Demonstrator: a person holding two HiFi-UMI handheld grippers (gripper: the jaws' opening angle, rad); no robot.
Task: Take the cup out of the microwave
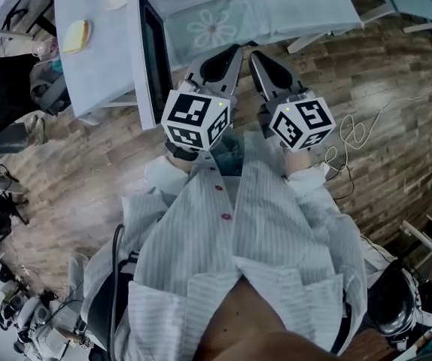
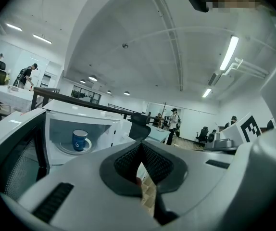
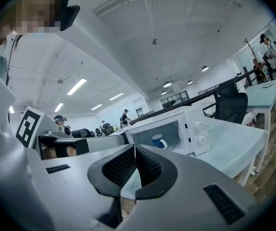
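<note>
Pointing left gripper (image 1: 229, 53) and right gripper (image 1: 256, 56) side by side toward open microwave (image 3: 194, 127). Holding both pairs of jaws fully closed, gripping nothing. Noting cup (image 2: 80, 140) sitting upright on turntable (image 2: 64, 149) inside microwave, well apart from both grippers.

Microwave (image 3: 176, 131): one.
Cup (image 2: 80, 140): one, blue.
Tools: two, the left tool (image 1: 227, 53) and the right tool (image 1: 257, 56).
Marker cubes: two, one on the left tool (image 1: 196, 119) and one on the right tool (image 1: 301, 124).
Microwave knobs: two, an upper knob (image 3: 196, 125) and a lower knob (image 3: 200, 139).
Tables in the head view: two, the floral-cloth table (image 1: 314, 10) and the side table (image 1: 99, 59).
Office chair (image 3: 230, 107): one, black.
People in the background: several, too small to count.
</note>
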